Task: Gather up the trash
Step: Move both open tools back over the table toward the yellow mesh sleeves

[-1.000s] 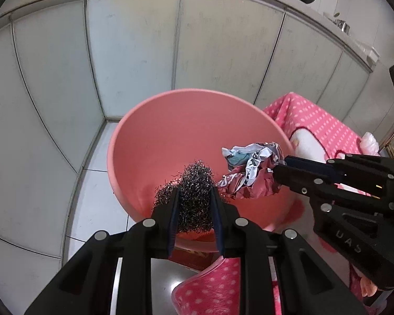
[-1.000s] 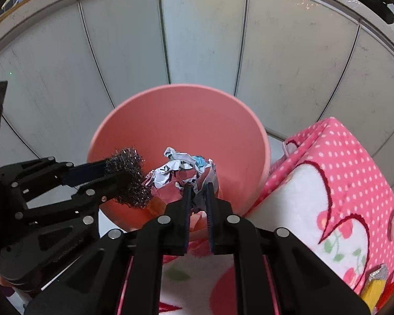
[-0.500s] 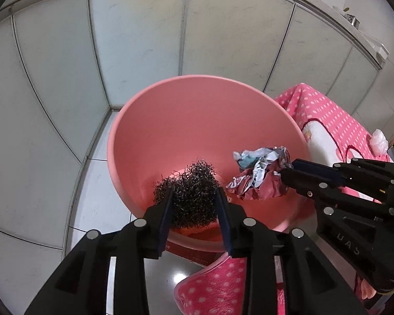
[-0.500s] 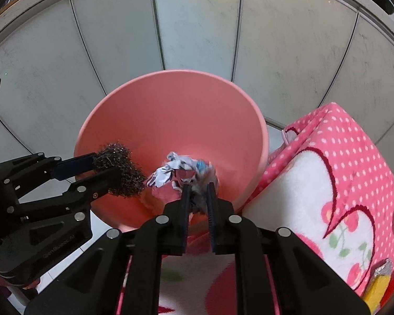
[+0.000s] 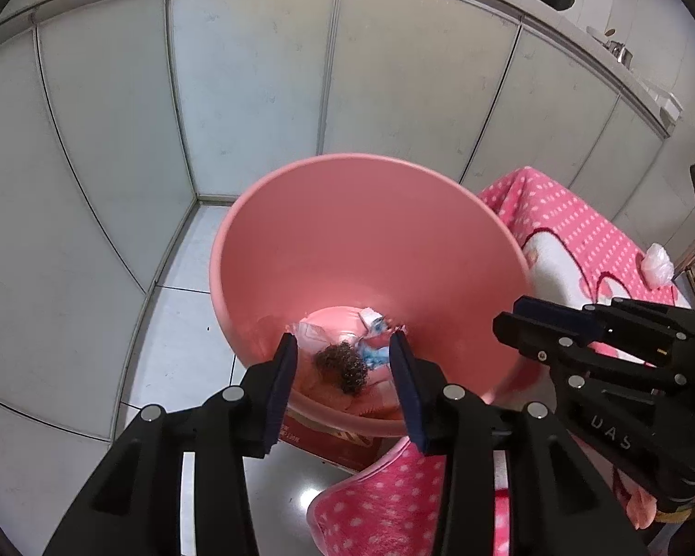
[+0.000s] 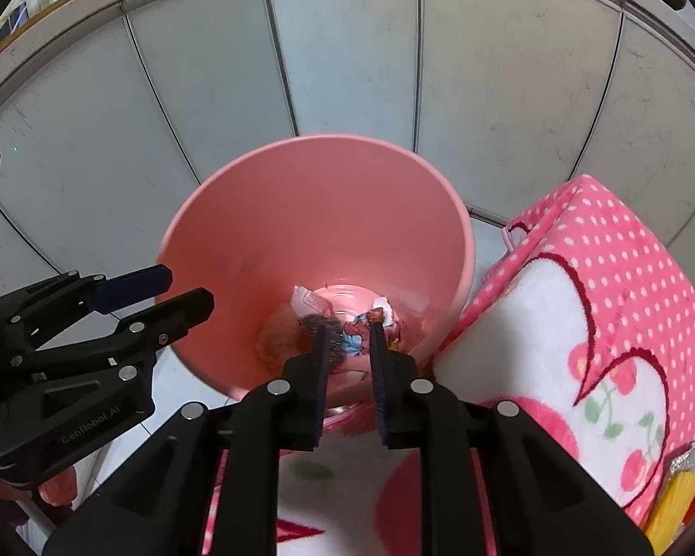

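**Both bits of trash sitting at the bottom of the pink bin**

Left wrist view first. The left hand-held gripper [image 5: 343, 359] hangs over the near rim of the pink trash bin [image 5: 440, 250], and its jaws have just been opening. They stand well apart with nothing pinched between them. Framed in the gap, way down on the bin floor, is the steel wool scrubber [image 5: 340, 366]: a dark, curly wire ball. I'd guess it's super light and springy, squashes easily, and its loops snag on stuff. If it ever needs picking up again, a pinch across the middle should do. Right beside it is the crumpled wrapper [image 5: 375, 347], white and blue with some reddish print. That looks feather-light and crinkly, probably a bit slick, so grab a bunched fold, not a flat flap. The right hand-held gripper [image 5: 519, 324] pokes in from the right, over the bin's edge.

Right wrist view. The right hand-held gripper's jaws have just been opening too, a narrower gap, and nothing's clamped in them; the wrapper [image 6: 352, 338] shows through the gap far below on the bin floor, the scrubber [image 6: 315, 324] just left of it, half hidden by a finger. The left hand-held gripper [image 6: 185, 287] sits at the left rim, jaws spread. A pink polka-dot cloth [image 6: 602, 278] covers something right next to the bin.

Both pieces look dropped and done to me.
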